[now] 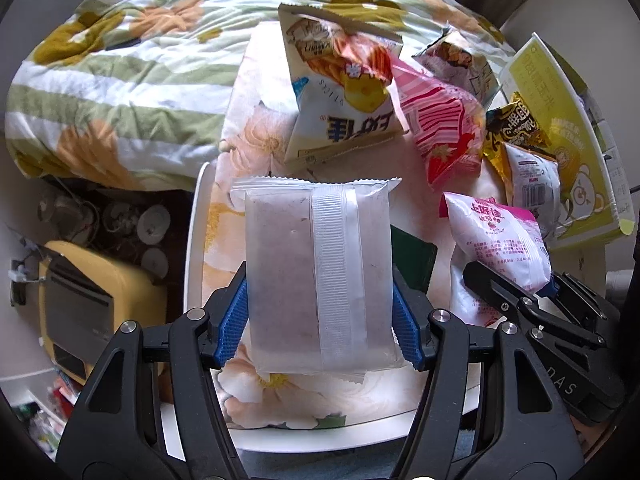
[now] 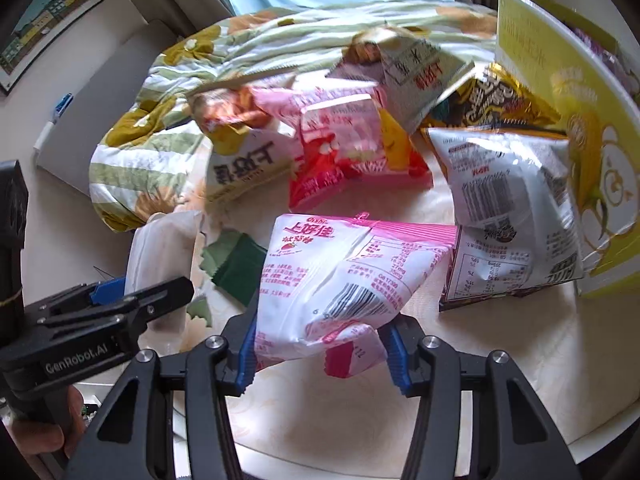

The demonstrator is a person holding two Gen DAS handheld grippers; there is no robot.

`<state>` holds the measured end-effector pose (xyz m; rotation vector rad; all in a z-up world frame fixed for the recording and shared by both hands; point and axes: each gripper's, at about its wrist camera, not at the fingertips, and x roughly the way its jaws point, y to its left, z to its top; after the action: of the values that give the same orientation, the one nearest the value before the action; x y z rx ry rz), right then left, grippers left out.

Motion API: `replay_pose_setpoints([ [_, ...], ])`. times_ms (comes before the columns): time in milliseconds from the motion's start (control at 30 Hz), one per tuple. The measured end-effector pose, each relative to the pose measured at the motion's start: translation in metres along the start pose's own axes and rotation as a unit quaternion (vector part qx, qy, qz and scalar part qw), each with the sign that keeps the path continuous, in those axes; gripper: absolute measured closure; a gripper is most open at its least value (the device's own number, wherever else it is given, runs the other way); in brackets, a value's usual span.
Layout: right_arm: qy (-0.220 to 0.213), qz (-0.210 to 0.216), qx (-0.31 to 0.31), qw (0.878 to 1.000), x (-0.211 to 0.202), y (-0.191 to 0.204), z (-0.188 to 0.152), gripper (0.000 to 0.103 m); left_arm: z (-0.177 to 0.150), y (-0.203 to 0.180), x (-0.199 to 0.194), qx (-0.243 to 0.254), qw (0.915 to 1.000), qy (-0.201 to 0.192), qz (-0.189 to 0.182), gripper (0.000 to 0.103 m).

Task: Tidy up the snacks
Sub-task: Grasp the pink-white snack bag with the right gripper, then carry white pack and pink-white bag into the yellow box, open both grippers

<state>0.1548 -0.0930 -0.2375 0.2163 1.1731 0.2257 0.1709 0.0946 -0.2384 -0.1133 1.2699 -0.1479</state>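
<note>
A translucent white packet (image 1: 316,280) with a ribbed seam strip hangs above the floral table cloth, and my left gripper (image 1: 320,320) is shut on it, blue pads pressing both long sides. In the right wrist view my right gripper (image 2: 320,352) is shut on the lower end of a pink-and-white snack bag (image 2: 340,276), held off the table. The two grippers are side by side. The right gripper (image 1: 536,292) shows at the right of the left wrist view with that pink-and-white snack bag (image 1: 496,236). The left gripper (image 2: 120,296) and its white packet (image 2: 160,248) show at the left of the right wrist view.
On the round white table (image 1: 192,260) lie a white-and-yellow chips bag (image 1: 340,92), a red-pink striped bag (image 1: 440,132), a black-gold bag (image 1: 516,124), a silver bag (image 2: 512,200) and a small green packet (image 2: 236,264). A yellow carton (image 2: 580,120) stands at the right. A floral quilt (image 1: 120,60) lies behind.
</note>
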Motion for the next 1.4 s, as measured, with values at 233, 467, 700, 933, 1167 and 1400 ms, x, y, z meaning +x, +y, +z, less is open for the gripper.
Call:
replay_pose_setpoints([
  [233,-0.067,-0.008,-0.016,0.998,-0.058,0.012,0.002,0.055,0.013,-0.013,-0.042,0.019,0.9984,-0.048,-0.020,0.044],
  [467,-0.133,-0.003,-0.011,0.991,-0.112,-0.002,0.021,0.055,0.038,-0.055,-0.074,0.039,0.9953,-0.085,-0.025,0.044],
  [700,-0.172,0.007,-0.020,0.985,-0.159,-0.061,0.042,0.055,0.065,-0.132,-0.098,0.048,0.9897,-0.132,-0.028,0.044],
  [933,-0.177,0.012,-0.013,0.984,-0.193,-0.155,0.069,0.055,0.094,-0.230,-0.090,0.051,0.9872,-0.142,-0.052,0.044],
  [1167,-0.164,0.003,-0.012,0.986,-0.200,-0.238,0.090,0.055,0.122,-0.321,-0.056,0.053,0.9883,-0.124,-0.071,0.044],
  [1400,-0.149,0.007,-0.001,0.989,-0.192,-0.287,0.108,0.055,0.148,-0.382,-0.019,0.073,0.9905,-0.101,-0.058,0.044],
])
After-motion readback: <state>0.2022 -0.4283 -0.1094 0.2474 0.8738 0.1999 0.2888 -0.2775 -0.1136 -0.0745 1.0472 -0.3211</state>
